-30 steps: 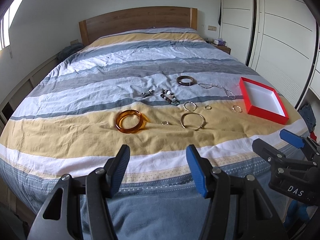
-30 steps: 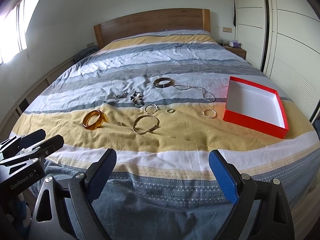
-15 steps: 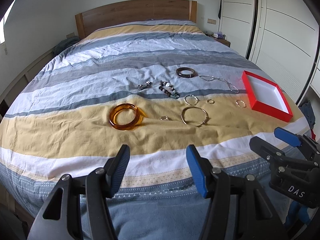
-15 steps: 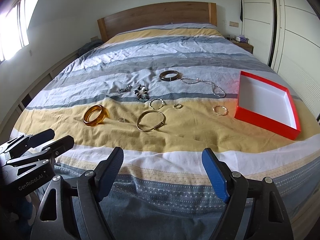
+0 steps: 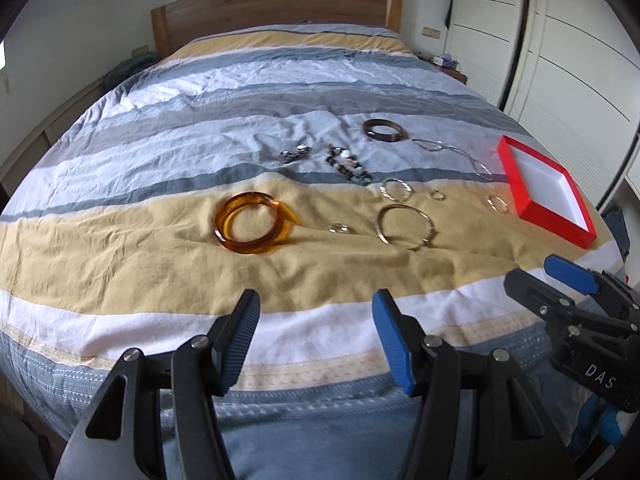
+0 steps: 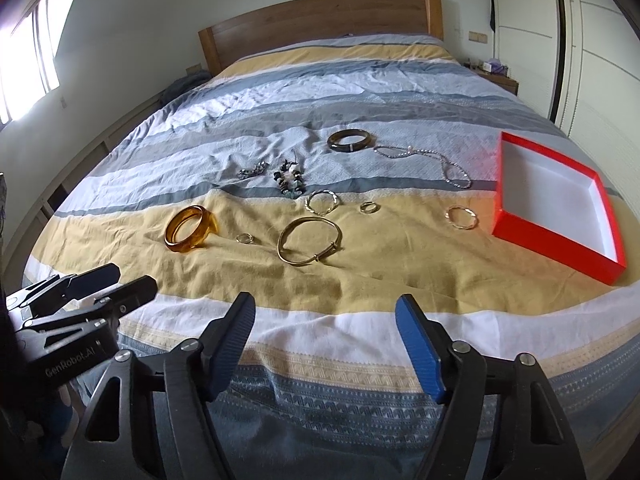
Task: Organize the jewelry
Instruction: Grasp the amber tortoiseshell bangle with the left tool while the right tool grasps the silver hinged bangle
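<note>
Both grippers hang over the near edge of the bed (image 6: 360,88), and neither grasps anything: the left gripper (image 5: 314,320) has its blue-padded fingers spread apart, and the right gripper (image 6: 324,324) is released too, spread a little wider. The jewelry lies scattered across the striped duvet (image 5: 160,264), mostly on the yellow band. An amber bangle (image 5: 250,224) sits furthest left, half tipped up on a fold, with a small ring (image 5: 340,229) just to its right and then a large gold bangle (image 6: 310,246) lying flat. Beyond that bangle is a twisted silver hoop (image 6: 322,202), a tiny ring (image 6: 368,207) to its right, and further right a thin gold hoop (image 6: 462,217) near the red box (image 6: 520,232). The box stands open on the right side of the bed, white inside, nothing in it. On the blue-grey stripes farther back lie a small silvery clump (image 6: 252,170), a dark beaded bracelet (image 6: 290,182) just beside it, a dark brown bangle (image 6: 350,140) farther off, and a silver chain (image 6: 432,160) trailing from that bangle toward the box. The wooden headboard (image 6: 320,24) is at the far end, white wardrobe doors (image 5: 560,60) along the right.
</note>
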Available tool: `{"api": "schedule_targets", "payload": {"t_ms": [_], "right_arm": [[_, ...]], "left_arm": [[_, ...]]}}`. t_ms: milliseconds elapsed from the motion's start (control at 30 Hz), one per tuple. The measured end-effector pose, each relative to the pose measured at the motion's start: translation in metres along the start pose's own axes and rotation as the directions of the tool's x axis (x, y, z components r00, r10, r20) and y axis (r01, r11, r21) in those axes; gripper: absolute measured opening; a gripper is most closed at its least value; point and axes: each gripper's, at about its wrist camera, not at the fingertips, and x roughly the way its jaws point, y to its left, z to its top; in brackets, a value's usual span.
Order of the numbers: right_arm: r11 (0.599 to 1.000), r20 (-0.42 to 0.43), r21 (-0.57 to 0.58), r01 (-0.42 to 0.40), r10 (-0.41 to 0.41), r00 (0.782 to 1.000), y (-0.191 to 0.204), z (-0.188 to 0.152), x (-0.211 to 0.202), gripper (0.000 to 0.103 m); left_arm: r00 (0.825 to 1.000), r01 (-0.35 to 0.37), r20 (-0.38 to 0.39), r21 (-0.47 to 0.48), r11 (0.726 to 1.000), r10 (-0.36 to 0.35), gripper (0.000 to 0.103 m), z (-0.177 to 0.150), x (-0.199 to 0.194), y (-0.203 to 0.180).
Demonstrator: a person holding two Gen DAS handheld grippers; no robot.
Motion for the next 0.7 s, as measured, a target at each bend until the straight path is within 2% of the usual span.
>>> {"api": "schedule_targets", "payload": {"t_ms": [200,367,500,700], "right_arm": [[0.999,-0.036,-0.002,-0.035,0.035,0.999,0.001,0.014,0.028,0.056],[0.998,-0.079,0.008,-0.054,0.055,0.995,-0.004,0.027,0.062,0.045],[0.998,-0.105,0.018,-0.061,0.063,0.992,-0.008,0.038,0.09,0.041],[0.998,-0.151,0.032,-0.054,0.058,0.987,-0.016,0.047,0.129,0.031]], "left_arm": [[1.0,-0.028,-0.005,-0.071,0.997,0.028,0.056,0.018,0.016,0.036],[0.996,-0.09,-0.017,-0.119,0.989,0.089,0.056,0.038,0.041,0.067],[0.992,-0.124,-0.03,-0.149,0.981,0.121,0.056,0.052,0.067,0.087],[0.991,-0.121,-0.072,-0.165,0.979,0.11,0.056,0.063,0.108,0.098]]}}
